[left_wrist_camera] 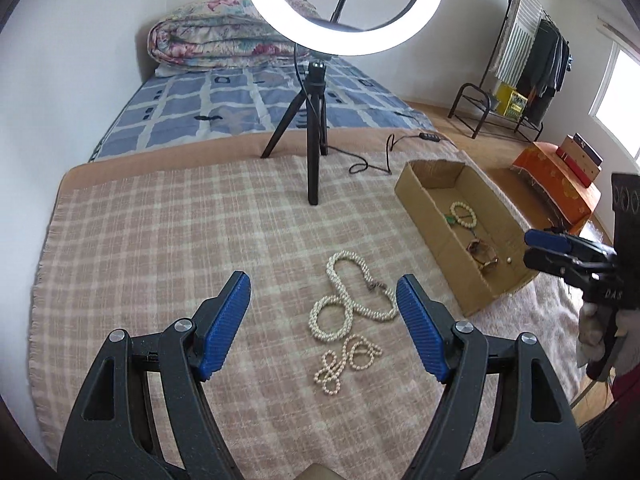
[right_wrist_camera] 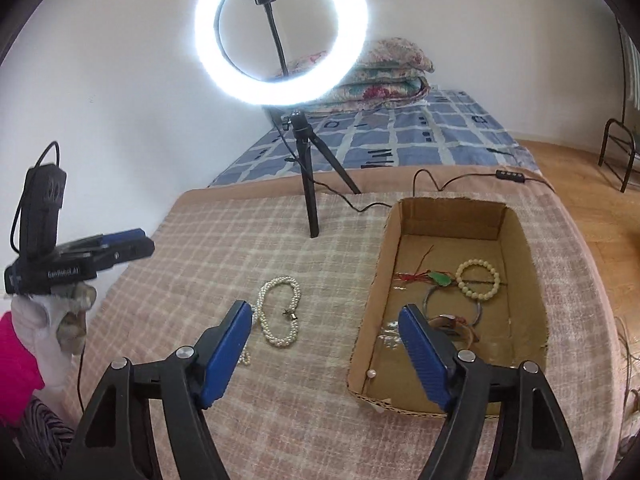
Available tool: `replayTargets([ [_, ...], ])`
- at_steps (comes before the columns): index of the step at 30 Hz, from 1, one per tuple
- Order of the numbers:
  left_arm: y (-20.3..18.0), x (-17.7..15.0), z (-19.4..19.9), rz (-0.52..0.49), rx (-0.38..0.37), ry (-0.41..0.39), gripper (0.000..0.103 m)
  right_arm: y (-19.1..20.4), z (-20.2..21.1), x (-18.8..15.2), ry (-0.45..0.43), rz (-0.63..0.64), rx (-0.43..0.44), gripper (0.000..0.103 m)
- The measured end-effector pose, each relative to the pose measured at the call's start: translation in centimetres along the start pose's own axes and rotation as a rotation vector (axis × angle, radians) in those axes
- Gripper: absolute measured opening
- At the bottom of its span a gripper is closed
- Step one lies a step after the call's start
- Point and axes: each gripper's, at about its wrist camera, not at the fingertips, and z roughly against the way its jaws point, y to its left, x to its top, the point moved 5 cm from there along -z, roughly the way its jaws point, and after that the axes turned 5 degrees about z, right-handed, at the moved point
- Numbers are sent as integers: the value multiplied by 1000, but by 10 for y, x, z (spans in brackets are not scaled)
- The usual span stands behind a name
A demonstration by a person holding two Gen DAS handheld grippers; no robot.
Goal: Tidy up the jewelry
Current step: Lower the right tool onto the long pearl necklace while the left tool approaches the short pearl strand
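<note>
A long white pearl necklace point(left_wrist_camera: 352, 296) lies coiled on the checked blanket point(left_wrist_camera: 160, 240), with a shorter pinkish pearl strand point(left_wrist_camera: 348, 360) just in front of it. My left gripper point(left_wrist_camera: 324, 280) hovers over both, open and holding nothing. To the right is an open cardboard box point(left_wrist_camera: 424, 196) containing a cream bead bracelet point(right_wrist_camera: 478, 280), a green pendant on red cord point(right_wrist_camera: 438, 278), a metal bangle point(right_wrist_camera: 452, 304) and a loose pearl point(right_wrist_camera: 371, 375). My right gripper point(right_wrist_camera: 325, 306) hangs open and holding nothing above the box's left wall point(right_wrist_camera: 372, 308), with the necklace point(right_wrist_camera: 280, 312) to its left.
A ring light on a black tripod point(left_wrist_camera: 314, 140) stands at the blanket's far edge, its cable point(left_wrist_camera: 372, 164) trailing toward the box. Beyond it lie a blue quilted bed and a folded quilt point(left_wrist_camera: 216, 36). An orange box point(left_wrist_camera: 560, 184) and a clothes rack point(left_wrist_camera: 532, 60) stand on the floor at right.
</note>
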Motion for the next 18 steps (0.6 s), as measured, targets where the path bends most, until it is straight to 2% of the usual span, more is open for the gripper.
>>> replayTargets([
  [2,4,-12,-6,1,-12,32,78,10,-12,0,31,10,20,67],
  [4,6,-22,-11,5,-31,58,78,20,-25,1,54,22,35,66],
  [7,5,-35,-19,-2,-63,99,71,33,-45,5,97,23,57,61],
  [10,3,-48,-27,-10,-87,138,71,42,-63,8,126,13,77,58],
  [18,5,-76,-55,-12,-104,231,71,48,-111,14,191,-94,150,47],
])
